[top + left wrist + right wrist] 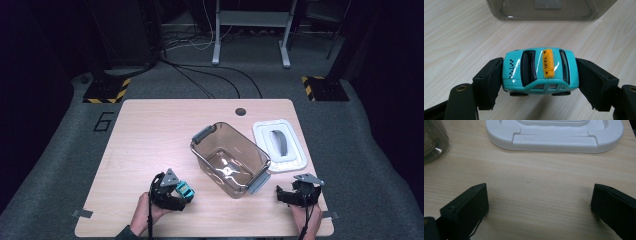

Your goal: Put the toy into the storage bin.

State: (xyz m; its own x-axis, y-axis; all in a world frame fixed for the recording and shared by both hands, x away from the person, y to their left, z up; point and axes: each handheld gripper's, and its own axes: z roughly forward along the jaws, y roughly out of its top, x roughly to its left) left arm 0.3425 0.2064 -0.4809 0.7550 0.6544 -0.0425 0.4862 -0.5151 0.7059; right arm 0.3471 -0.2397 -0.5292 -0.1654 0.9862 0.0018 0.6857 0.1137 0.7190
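Nearest the high camera, at the table's (140,130) six-o'clock edge, two hands come in, each with a tool. At about seven o'clock the left tool (181,191) grips a small turquoise toy taxi (184,190), just above the wood. At about five o'clock the right tool (281,192) rests low over the table with its jaws spread and nothing between them. Toward the table's centre sits a clear smoky bin (229,159) with grey latches at two ends, open on top. At its three o'clock, just beside it, a white lid (278,145) with a grey handle lies flat. Dark cables (210,80) run across the grey floor at twelve o'clock.

Seen from the left gripper view, the toy taxi (540,71) is pinched lengthwise, one black pad against each end. Its roof faces the camera, with a yellow TAXI sign across it, and its wheels point toward six o'clock. At twelve o'clock, the bin's clear wall (549,10) stands on the wood.

From the right gripper view, both jaws stand wide apart over bare wood. At twelve o'clock lies the lid (555,136), with the bin's rounded corner (434,142) at ten o'clock.
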